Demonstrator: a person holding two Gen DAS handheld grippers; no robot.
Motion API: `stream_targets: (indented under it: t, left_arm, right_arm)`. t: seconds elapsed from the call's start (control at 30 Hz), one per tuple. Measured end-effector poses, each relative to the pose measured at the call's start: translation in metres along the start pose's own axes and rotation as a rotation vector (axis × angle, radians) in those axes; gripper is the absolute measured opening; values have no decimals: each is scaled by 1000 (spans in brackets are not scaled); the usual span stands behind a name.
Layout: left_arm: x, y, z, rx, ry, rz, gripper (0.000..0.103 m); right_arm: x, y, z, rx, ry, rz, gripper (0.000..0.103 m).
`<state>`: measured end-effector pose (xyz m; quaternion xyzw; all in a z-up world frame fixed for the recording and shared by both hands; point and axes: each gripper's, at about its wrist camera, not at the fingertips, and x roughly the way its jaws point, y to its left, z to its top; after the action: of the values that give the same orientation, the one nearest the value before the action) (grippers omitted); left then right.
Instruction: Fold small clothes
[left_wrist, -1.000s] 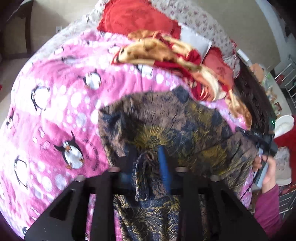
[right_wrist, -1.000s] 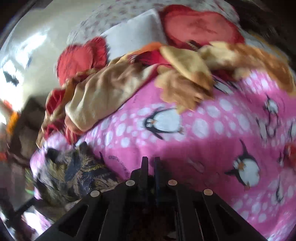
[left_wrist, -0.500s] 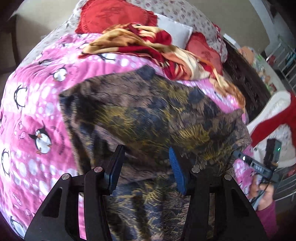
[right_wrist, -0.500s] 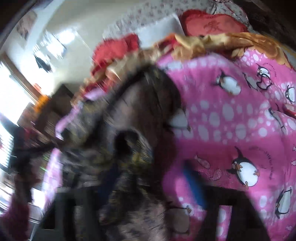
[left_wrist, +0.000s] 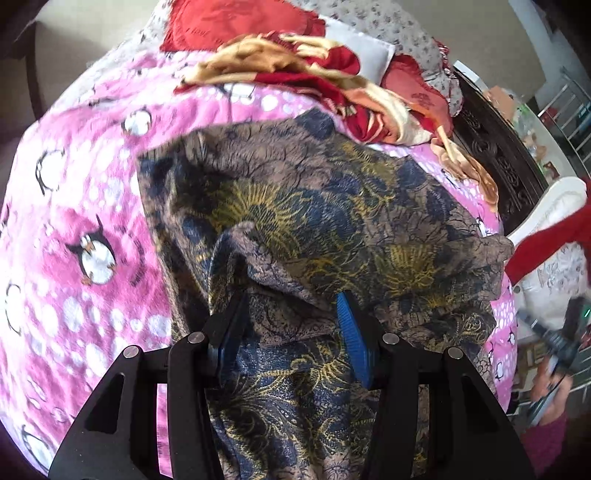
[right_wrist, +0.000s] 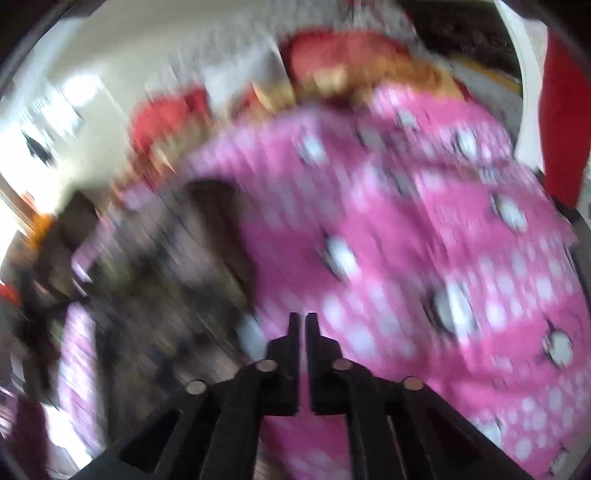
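Observation:
A brown, blue and gold patterned garment (left_wrist: 332, 221) lies spread on the pink penguin blanket (left_wrist: 81, 206), its near part folded over. My left gripper (left_wrist: 290, 314) is open just above the garment's near fold, blue pads wide apart, with cloth between them but not pinched. My right gripper (right_wrist: 303, 321) is shut and empty over the pink blanket (right_wrist: 424, 229); that view is heavily blurred by motion. The garment shows there as a dark smear (right_wrist: 177, 277) to the left of the fingers.
A crumpled red and gold cloth (left_wrist: 317, 70) and red cushions (left_wrist: 236, 22) lie at the bed's far end. A dark carved headboard (left_wrist: 498, 147) runs along the right. The person's hand and other gripper (left_wrist: 554, 354) show at the right edge.
Both grippers let go of the garment, which now lies folded on the blanket. The left stays open above it. The right gripper opened, then shut empty and swung quickly away to the right.

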<state>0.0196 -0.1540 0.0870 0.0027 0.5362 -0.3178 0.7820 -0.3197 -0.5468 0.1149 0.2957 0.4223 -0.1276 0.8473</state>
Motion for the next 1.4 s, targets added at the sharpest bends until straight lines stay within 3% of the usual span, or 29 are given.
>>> stream_targets:
  t: [0.03, 0.07, 0.1, 0.3, 0.4, 0.57, 0.7, 0.77, 0.9, 1.1, 1.13, 1.17, 1.2, 1.23, 1.33, 1.4]
  left_arm:
    - [-3, -1, 0, 4, -6, 1, 49]
    - [-6, 0, 0, 5, -12, 4, 51]
    - [-8, 0, 0, 8, -15, 9, 52]
    - [-5, 10, -8, 101, -23, 66, 55]
    - [0, 15, -4, 151, -30, 48, 55]
    - [12, 18, 12, 262, -36, 45, 55]
    - [23, 19, 26, 381, 8, 49, 55]
    - [29, 19, 32, 428, 40, 5, 55]
    - [48, 13, 40, 455, 86, -16, 55]
    - [47, -3, 43, 478, 52, -54, 55]
    - [49, -6, 42, 484, 64, -46, 50]
    - [53, -8, 40, 488, 91, -23, 29]
    - [57, -10, 38, 485, 114, -2, 16]
    - [58, -12, 37, 477, 136, 17, 10]
    - [32, -28, 39, 448, 88, 9, 9]
    - [-14, -51, 49, 440, -15, -48, 8]
  right_arm:
    - [-2, 10, 12, -13, -25, 48, 34]
    - [0, 19, 18, -27, -31, 56, 55]
    - [3, 31, 23, -48, -37, 55, 58]
    - [46, 92, 36, -99, 9, 183, 58]
    - [69, 124, 30, -120, 77, 268, 58]
    - [86, 171, 15, -244, 105, 274, 58]
    - [82, 163, 14, -201, 107, 295, 58]
    - [81, 152, 14, -157, 114, 305, 59]
    - [84, 136, 10, -111, 129, 289, 59]
    - [80, 113, 3, -49, 126, 269, 59]
    - [79, 108, 2, -37, 122, 268, 59]
    - [77, 106, 1, -30, 119, 266, 59]
    - [75, 102, 1, -21, 114, 262, 59]
    - [74, 99, 1, -16, 109, 258, 59]
    - [64, 91, 3, -12, 57, 232, 59]
    - [54, 88, 3, -27, 16, 199, 59]
